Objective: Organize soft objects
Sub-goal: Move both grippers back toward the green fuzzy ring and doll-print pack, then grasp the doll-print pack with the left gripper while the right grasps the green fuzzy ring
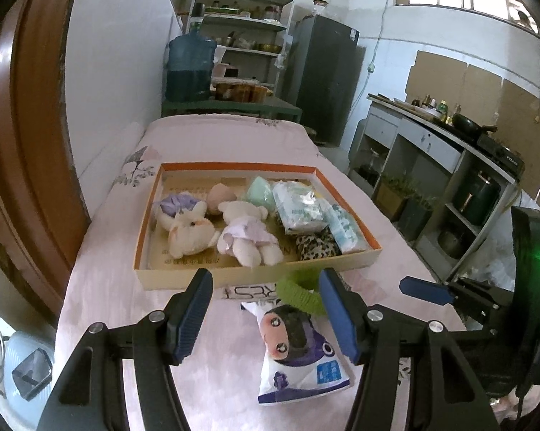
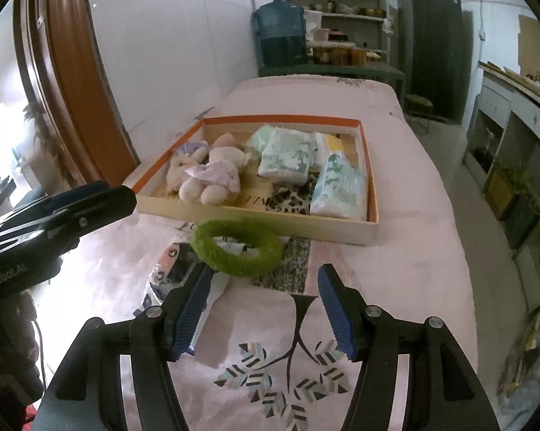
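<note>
1. Left gripper: jaws spread, empty, above a white plastic tissue packet with a cartoon face.
2. Right gripper: jaws spread, empty.
3. Fuzzy green fabric ring lies on the pink patterned cloth, just before the shallow orange-rimmed cardboard tray of plush toys and packets.

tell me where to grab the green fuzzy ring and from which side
Pinch one arc of the green fuzzy ring across its band, one finger through the hole, one outside. It lies flat, partly on the cartoon packet, so come from above at the near-right arc, closest to the open right gripper.
</note>
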Tool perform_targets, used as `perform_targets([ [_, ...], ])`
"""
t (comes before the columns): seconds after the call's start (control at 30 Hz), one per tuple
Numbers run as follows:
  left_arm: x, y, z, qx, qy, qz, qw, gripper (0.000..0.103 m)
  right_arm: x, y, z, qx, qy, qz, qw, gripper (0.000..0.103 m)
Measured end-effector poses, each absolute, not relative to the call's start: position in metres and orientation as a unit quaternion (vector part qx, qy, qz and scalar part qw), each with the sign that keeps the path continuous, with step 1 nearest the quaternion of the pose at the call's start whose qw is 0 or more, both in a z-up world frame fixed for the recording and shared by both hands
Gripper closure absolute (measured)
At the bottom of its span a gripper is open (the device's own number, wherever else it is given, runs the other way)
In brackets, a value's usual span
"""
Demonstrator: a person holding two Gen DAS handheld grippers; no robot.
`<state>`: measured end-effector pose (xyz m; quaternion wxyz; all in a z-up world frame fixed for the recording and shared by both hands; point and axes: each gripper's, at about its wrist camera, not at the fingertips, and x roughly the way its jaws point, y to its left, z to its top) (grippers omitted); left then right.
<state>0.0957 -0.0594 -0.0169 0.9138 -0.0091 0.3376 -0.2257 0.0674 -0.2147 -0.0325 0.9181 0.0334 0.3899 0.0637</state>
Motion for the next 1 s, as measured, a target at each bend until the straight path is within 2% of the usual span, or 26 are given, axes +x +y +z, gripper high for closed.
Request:
perform_targets([
  [0.6, 0.09, -0.042, -0.046, -0.026, 0.363, -0.211, 0.907, 0.042, 0.073, -0.201, -0.053, 0.008, 0.402, 0.085, 0.912, 0.039],
  [1.0, 0.091, -0.026, -0.059, -0.034, 0.376, -0.191, 0.906, 0.042, 0.111, -0.169, -0.061, -0.054, 0.395, 0.13, 0.908, 0.039],
])
